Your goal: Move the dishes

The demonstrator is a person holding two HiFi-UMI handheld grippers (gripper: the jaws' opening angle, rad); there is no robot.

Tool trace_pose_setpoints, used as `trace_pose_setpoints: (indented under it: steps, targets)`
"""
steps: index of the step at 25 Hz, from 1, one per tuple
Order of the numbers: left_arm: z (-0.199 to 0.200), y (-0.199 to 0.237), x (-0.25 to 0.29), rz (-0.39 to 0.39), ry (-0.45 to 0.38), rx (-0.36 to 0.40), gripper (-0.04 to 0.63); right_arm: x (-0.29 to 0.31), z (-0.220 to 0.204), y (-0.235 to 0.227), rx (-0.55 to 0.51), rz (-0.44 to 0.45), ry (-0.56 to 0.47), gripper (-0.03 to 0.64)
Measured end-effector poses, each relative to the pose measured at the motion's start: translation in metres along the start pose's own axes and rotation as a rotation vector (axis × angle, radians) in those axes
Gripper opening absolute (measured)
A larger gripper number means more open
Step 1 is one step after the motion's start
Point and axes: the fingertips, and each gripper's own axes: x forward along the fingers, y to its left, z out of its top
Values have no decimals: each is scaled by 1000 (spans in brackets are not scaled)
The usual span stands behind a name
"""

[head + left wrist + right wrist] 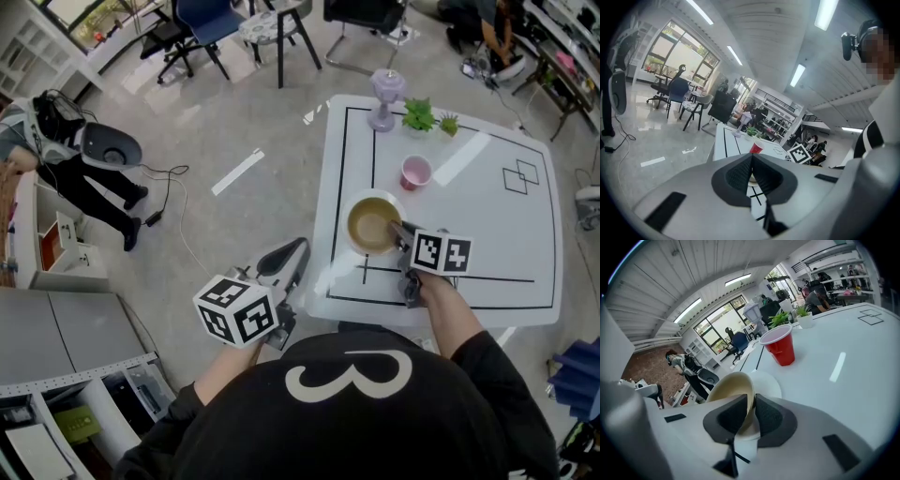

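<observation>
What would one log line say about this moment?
right gripper: shut on bowl rim | left gripper: shut, empty | red cup: upright

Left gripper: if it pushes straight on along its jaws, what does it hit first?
Likely the white table near its left edge. The tan bowl sits just beyond in that line. Depth is unclear, so it could be the bowl.
</observation>
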Motion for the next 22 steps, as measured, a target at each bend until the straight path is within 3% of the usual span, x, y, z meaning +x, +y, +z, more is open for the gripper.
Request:
trace_pose_setpoints:
  steps: [3,22]
  targets:
    - [-2,-1,1,-5,1,-2,3,-1,1,-3,8,-17,-9,17]
    - [-2,-17,34,-69,31,14,3,-53,35,-15,8,-24,-127,23]
